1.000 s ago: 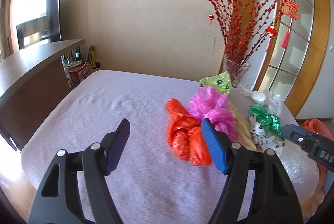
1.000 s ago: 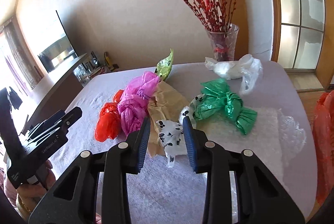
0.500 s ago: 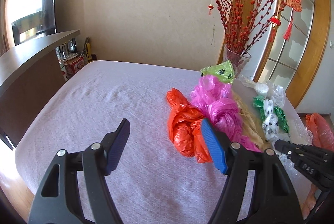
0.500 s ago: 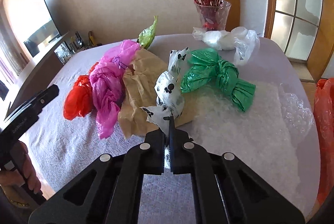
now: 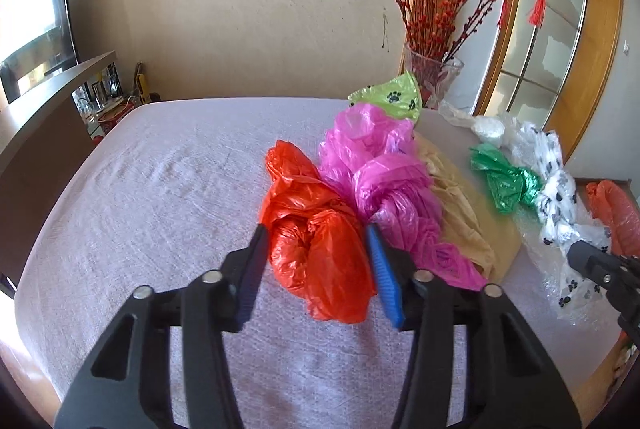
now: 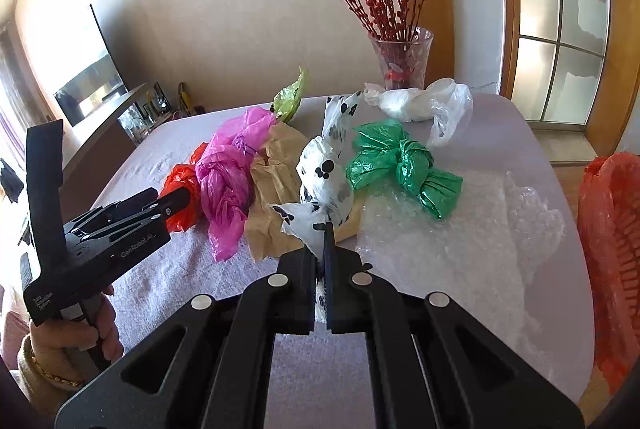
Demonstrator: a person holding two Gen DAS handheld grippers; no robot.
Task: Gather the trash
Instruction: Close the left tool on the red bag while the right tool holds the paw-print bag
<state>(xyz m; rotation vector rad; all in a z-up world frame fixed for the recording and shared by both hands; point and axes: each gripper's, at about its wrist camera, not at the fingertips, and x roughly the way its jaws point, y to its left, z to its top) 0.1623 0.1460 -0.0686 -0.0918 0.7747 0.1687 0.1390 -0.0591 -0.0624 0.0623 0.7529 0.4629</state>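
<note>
Since a second ago we are seeing our left gripper [image 5: 314, 269] drop toward the orange bag [image 5: 316, 229], and the white paw-print bag [image 6: 326, 173] now lifted upright off the brown paper [image 6: 276, 165]. Left jaws are closing, the orange bag sitting between the blue pads [image 5: 380, 277]; whether the pads are pressing it yet we cannot tell. Our right gripper [image 6: 320, 249] is pinching a loose corner of the paw-print bag, fingers pressed together on the thin plastic. The pink bag [image 5: 384, 169] is lying just beside the orange one, touching it, on the pale cloth of the table [image 5: 160, 189]. The green knotted bag [image 6: 404, 161] is resting beside the paw-print bag, near the bubble wrap [image 6: 460, 229]. A clear white bag [image 6: 424, 105] is lying in front of the glass vase [image 6: 402, 57]. A lime-green bag [image 6: 290, 97] is sitting behind the pink one. A red mesh bag [image 6: 612, 249] is hanging off the table's right edge
</note>
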